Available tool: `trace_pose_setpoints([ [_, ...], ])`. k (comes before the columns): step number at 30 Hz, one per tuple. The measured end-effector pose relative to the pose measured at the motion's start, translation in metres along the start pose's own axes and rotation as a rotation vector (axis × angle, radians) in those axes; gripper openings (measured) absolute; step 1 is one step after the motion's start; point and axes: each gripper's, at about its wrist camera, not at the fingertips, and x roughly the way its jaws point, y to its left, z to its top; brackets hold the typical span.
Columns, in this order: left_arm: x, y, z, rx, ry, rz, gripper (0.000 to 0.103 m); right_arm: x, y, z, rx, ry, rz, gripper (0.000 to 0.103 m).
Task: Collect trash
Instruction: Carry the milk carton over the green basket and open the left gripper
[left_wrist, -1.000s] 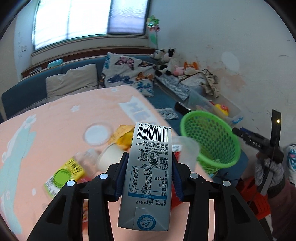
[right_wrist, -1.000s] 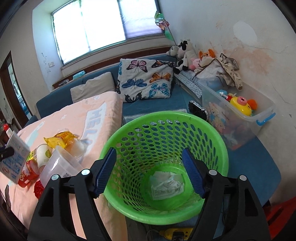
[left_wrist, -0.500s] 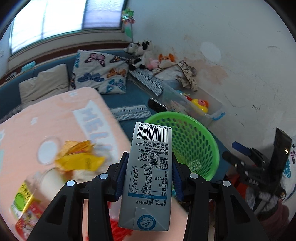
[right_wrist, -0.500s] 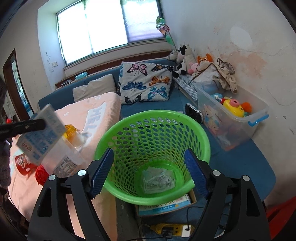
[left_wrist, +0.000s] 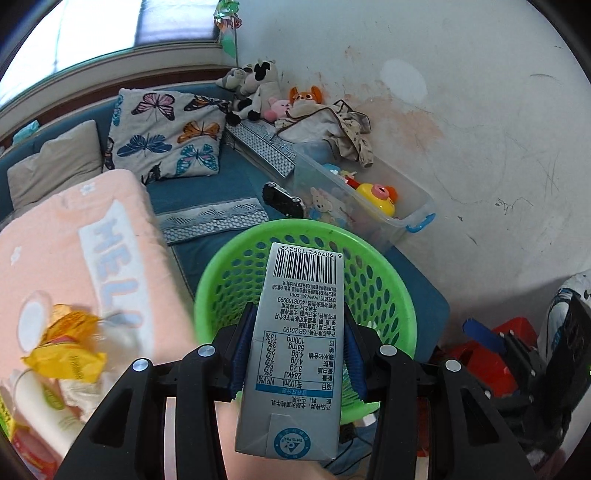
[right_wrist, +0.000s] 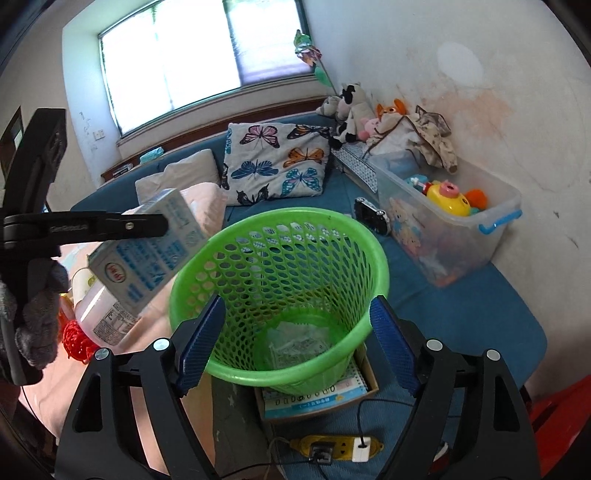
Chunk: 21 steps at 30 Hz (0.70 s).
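Left gripper (left_wrist: 295, 354) clamps a milk carton (left_wrist: 295, 347) between its blue pads, carton held over the near-left rim of the green mesh basket (right_wrist: 280, 295). Right gripper (right_wrist: 295, 343) jaws wide, empty, straddling the basket without contact. Crumpled paper (right_wrist: 295, 345) lies on the basket floor.

Glossy plastic basket (right_wrist: 280, 236), matt paper carton (left_wrist: 295, 343)
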Motion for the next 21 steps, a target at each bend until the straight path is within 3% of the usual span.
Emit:
trace_pose_setpoints([
  [4,0.012,-0.005,0.005,-0.021,0.006,-0.019,0.044,-0.001,-0.001,-0.002,0.006,0.000,-0.001,0.080],
  [6,0.015,-0.009,0.006,-0.019,0.005,-0.020,0.062,-0.002,-0.002,-0.003,0.010,0.000,0.001,0.080],
  [7,0.014,-0.010,0.005,-0.016,-0.002,-0.014,0.063,-0.002,-0.002,-0.003,0.011,0.001,0.000,0.080],
  [13,-0.001,-0.006,-0.001,-0.007,-0.021,-0.014,0.063,-0.002,0.003,-0.004,0.008,0.005,0.012,0.080],
  [21,-0.051,0.028,-0.014,-0.034,-0.068,0.050,0.063,-0.005,0.026,-0.002,-0.019,-0.004,0.058,0.081],
])
